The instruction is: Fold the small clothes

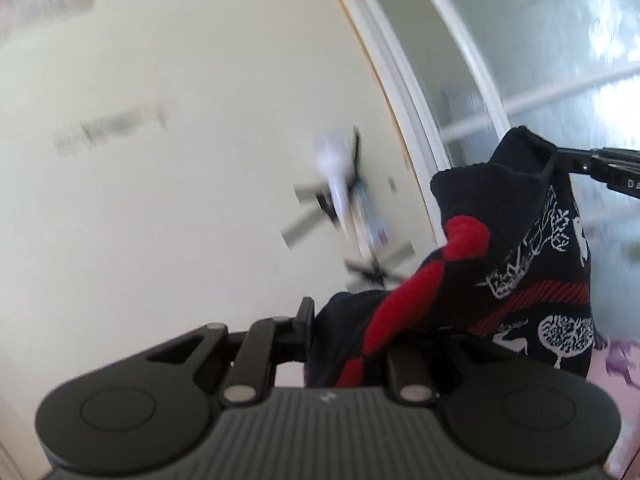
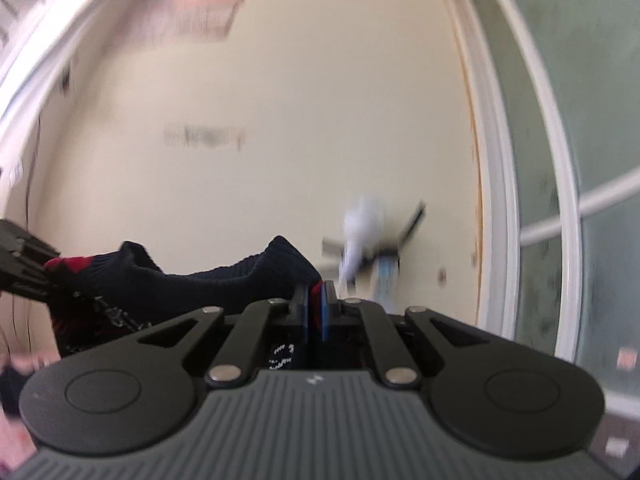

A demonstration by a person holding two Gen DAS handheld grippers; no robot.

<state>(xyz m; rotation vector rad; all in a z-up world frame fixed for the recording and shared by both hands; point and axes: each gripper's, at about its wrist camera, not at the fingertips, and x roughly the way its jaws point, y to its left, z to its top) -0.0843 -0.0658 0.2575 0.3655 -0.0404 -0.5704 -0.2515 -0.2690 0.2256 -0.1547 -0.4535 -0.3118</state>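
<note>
The sock (image 1: 460,272), navy with red patches and white print, hangs in the air between the two tools, in front of a cream wall (image 1: 180,200); no worktop or other carrying surface shows clearly in either view, so its place relative to any edge cannot be given. The left gripper (image 1: 348,332) has its jaws closed on the lower, red-striped end of the sock, fabric bunched between them. The right gripper (image 2: 316,308) has its jaws clamped together on a thin fold of fabric, red showing between the blue pads; in the left view it enters from the right edge and grips the ribbed cuff. The sock sags between the two holds and is not yet flat. Both views are motion-blurred. Judgement: the step in hand is lifting and stretching the sock ahead of a fold. To do it well, draw the two ends apart until the sag is gone, keep both holds level so the fabric does not twist, and keep both grips firm. Risk: the right hold is on a narrow pinch and could slip under a sharp pull. A glazed door (image 1: 560,60) stands at the right.
</note>
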